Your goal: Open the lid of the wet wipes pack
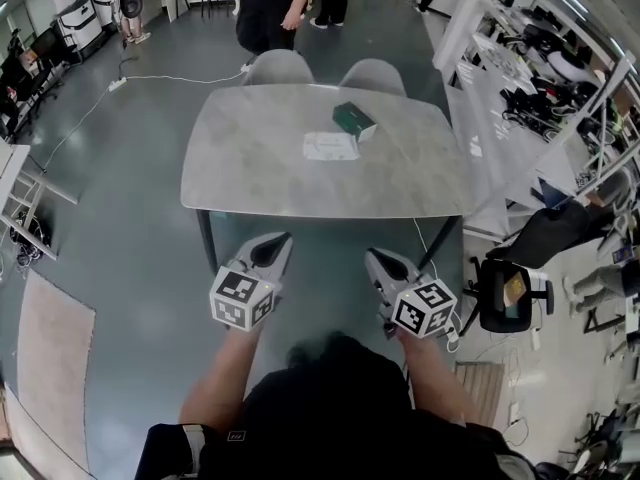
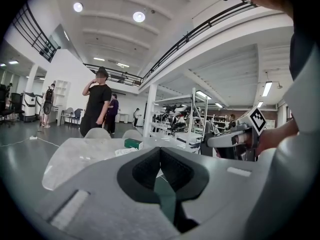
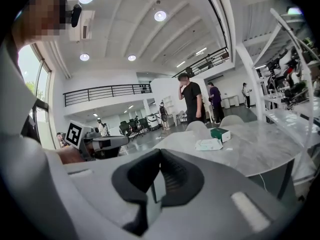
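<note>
A flat white wet wipes pack [image 1: 331, 146] lies on the grey marble table [image 1: 250, 168], right of its middle; it also shows as wet wipes pack [image 3: 208, 144] and wet wipes pack [image 2: 125, 152]. A green box [image 1: 354, 119] sits just behind it. My left gripper [image 1: 275, 242] and right gripper [image 1: 375, 259] hover short of the table's near edge, well away from the pack. Both are shut with nothing between the jaws. In the left gripper view the gripper [image 2: 160, 151] points at the table; in the right gripper view the gripper [image 3: 160, 154] does the same.
Two grey chairs [image 1: 277, 66] stand at the table's far side, with a person [image 1: 270, 8] behind them. Shelving and cluttered benches [image 1: 545, 78] run along the right. A black office chair [image 1: 505, 293] stands at the right of my right gripper. Grey floor lies to the left.
</note>
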### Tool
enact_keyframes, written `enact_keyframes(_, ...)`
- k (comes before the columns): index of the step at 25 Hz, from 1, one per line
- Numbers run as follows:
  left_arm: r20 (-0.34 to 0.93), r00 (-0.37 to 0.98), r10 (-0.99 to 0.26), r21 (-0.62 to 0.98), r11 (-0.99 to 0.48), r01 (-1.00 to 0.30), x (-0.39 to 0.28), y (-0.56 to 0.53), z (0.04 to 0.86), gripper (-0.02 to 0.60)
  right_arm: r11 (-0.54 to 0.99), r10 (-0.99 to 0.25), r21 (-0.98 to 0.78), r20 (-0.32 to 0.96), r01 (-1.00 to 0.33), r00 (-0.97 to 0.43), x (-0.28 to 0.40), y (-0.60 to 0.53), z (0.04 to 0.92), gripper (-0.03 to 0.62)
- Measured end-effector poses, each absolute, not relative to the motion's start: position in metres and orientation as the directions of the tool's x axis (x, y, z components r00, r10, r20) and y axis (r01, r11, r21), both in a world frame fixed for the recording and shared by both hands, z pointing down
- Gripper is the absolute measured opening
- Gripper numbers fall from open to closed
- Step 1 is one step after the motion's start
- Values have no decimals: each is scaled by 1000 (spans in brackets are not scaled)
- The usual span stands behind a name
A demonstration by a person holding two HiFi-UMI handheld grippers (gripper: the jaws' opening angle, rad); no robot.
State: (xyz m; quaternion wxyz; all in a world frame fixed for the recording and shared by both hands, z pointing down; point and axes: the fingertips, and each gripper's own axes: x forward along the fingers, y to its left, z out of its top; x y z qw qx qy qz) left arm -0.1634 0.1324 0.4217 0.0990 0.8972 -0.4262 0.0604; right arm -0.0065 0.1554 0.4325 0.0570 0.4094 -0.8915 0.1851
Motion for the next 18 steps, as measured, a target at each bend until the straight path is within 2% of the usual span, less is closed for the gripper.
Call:
enact_keyframes(8,252,605,-755,113,-598,-793,-152,62,440,11,627,-664,-347,230,-698,-711,-10,78,456,3)
enact_keyframes(18,345,570,-746,88,-579,-811,-91,-84,444,10,658,-624,-341,252,-671,-740,50,-77,465,3)
